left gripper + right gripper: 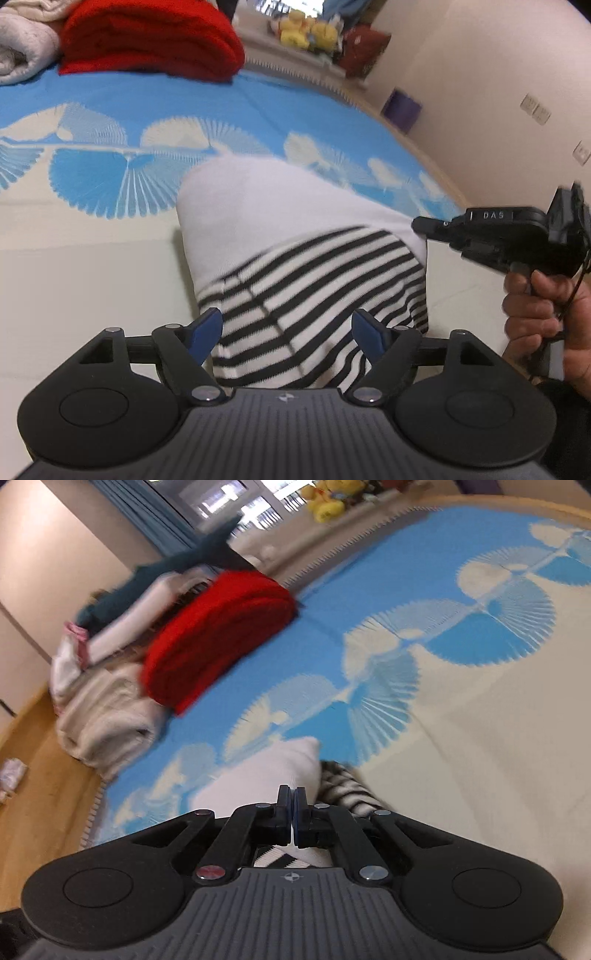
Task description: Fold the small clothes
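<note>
Left gripper (286,334) spread over striped garment (317,295); right gripper (294,805) pinched together, cloth contact unclear. Risk: fold slipping askew.

My left gripper (288,334) hangs wide open over a white and striped garment (295,251).

I see its blue-tipped fingers (207,330) spread to either side of the black-and-white striped part, which lies nearest me, with the plain white part beyond it on the blue and cream patterned mat (110,122). At the right edge, the right gripper (421,224) points its tip at the garment's right edge, held by a bare hand (535,317); I cannot tell how its jaws stand. A folded red cloth (147,40) sits at the far end beside a pale towel (22,48), and yellow plush toys (306,31) line the far ledge.
</note>
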`<state>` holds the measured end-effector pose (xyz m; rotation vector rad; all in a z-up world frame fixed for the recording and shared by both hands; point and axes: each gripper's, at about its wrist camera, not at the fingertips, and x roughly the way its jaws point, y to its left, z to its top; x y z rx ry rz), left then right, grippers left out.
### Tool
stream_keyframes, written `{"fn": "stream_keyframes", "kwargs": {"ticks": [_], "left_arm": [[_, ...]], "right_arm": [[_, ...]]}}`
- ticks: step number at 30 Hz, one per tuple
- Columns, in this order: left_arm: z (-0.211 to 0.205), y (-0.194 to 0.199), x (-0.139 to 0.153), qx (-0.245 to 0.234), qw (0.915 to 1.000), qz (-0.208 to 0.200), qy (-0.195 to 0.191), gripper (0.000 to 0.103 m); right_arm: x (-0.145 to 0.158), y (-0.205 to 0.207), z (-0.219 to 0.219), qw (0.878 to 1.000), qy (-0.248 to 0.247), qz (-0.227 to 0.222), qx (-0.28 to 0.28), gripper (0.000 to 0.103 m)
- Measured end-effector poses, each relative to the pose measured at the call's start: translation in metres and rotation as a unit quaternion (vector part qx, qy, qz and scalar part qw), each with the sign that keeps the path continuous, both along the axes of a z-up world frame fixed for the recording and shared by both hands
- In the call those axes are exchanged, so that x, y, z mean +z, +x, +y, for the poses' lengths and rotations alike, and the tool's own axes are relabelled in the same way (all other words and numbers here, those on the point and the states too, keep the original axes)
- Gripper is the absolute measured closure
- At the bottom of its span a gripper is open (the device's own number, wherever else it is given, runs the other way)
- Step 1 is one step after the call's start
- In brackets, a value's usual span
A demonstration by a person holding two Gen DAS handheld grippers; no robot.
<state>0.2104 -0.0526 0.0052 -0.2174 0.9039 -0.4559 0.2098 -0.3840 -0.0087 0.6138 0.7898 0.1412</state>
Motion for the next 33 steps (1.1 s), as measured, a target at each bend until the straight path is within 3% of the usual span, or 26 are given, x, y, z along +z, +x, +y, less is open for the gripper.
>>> {"fn": "stream_keyframes", "kwargs": {"ticks": [3,5,7,9,12,14,17,22,26,33], "left_arm": [[-0.009,0.008,-0.02,0.002,0.9979,0.043,0.049,0.021],[-0.009,0.013,-0.037,0.001,0.9936,0.085,0.074,0.014],[-0.005,0.017,-0.047,0.005,0.9901,0.125,0.065,0.014],[-0.005,0.018,-0.047,-0.006,0.9889,0.138,0.056,0.014],[-0.008,0.021,-0.04,-0.042,0.9872,0.138,0.069,0.014],[0.0,0.029,-0.03,-0.034,0.99,0.13,0.04,0.014],[0.023,0.05,-0.027,0.023,0.9909,0.129,-0.033,0.014],[0.049,0.098,-0.05,0.105,0.9751,0.159,-0.114,0.014],[0.049,0.12,-0.075,0.117,0.9621,0.182,-0.166,0.014],[0.03,0.131,-0.103,0.097,0.9556,0.191,-0.202,0.013]], "right_arm": [[-0.011,0.008,0.008,0.999,-0.038,0.021,0.025,0.103],[-0.018,0.014,0.017,0.996,-0.076,0.034,0.038,0.103],[-0.034,0.019,0.022,0.99,-0.107,0.085,0.039,0.103],[-0.049,0.022,0.025,0.983,-0.116,0.136,0.04,0.103],[-0.054,0.024,0.032,0.976,-0.154,0.149,0.051,0.103],[-0.056,0.024,0.034,0.973,-0.163,0.154,0.054,0.103],[-0.059,0.024,0.035,0.969,-0.179,0.159,0.055,0.103],[-0.06,0.021,0.034,0.969,-0.181,0.159,0.056,0.103],[-0.063,0.019,0.037,0.966,-0.191,0.163,0.059,0.103],[-0.071,0.024,0.036,0.96,-0.206,0.18,0.06,0.103]]}}
